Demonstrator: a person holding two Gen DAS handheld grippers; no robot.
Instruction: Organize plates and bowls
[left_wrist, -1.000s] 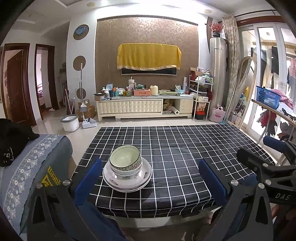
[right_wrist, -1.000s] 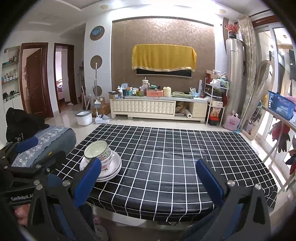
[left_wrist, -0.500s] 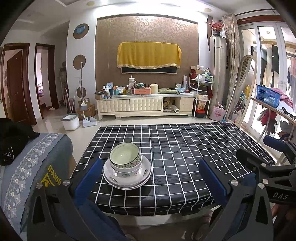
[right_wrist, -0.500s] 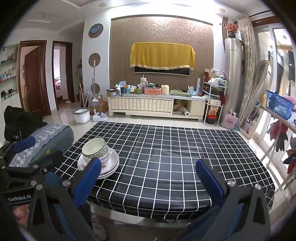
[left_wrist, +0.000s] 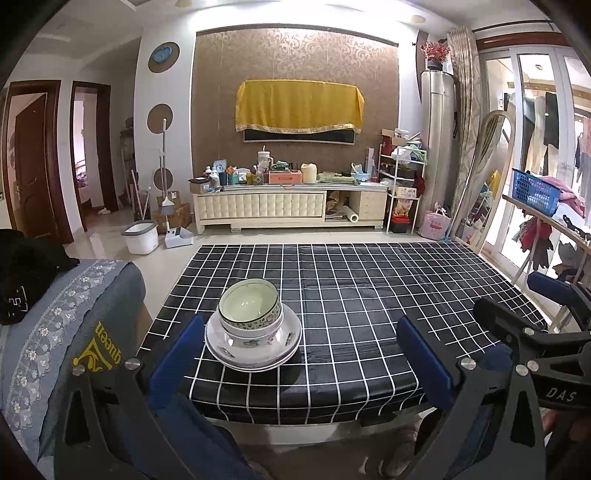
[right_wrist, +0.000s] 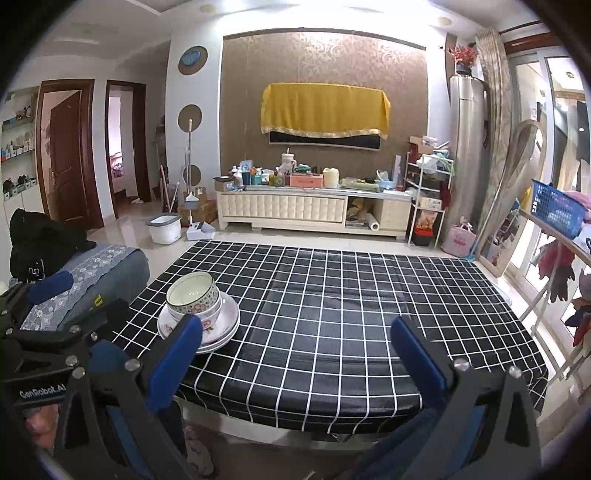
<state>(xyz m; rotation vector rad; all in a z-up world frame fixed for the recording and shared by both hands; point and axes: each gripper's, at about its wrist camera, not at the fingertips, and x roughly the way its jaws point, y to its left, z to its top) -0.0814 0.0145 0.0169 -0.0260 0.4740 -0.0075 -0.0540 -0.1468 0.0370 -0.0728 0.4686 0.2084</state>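
1. Bowls, two, nested: the patterned upper bowl (left_wrist: 248, 303) sits inside a wider white floral bowl (left_wrist: 255, 334). Location: near-left part of the counter (left_wrist: 369, 306), close to its front edge.
2. Plates (left_wrist: 284, 341), stacked under the bowls; at least two rims show, exact count cannot be told. The whole pile reads as a single stack, upright, with the upper bowl slightly off-centre toward the left.
3. Counter covering: black cloth with white grid, glossy, with a few wrinkles right of the stack. No other dishes on it.
4. Left tool (left_wrist: 301, 356): blue pads spread wide, holding nothing; the stack sits between its fingers in this view, nearer the left pad, but apart from both.
5. Right tool (right_wrist: 295, 354): spread wide, empty, aimed at bare cloth; the stack lies at its left finger's side, partly hidden by that pad.
6. Surroundings: a grey embroidered seat cover (left_wrist: 55, 332) just beside the counter's left edge; a TV cabinet (left_wrist: 288, 206) well beyond.
7. Risks, as judged:
   - Glazed rims may slip from flat pads if pinched at one edge only.
   - Lifting the lower bowl could tip the off-centre upper one.
   - The stack's closeness to the front edge leaves little margin if nudged; a snagged cloth could drag it.
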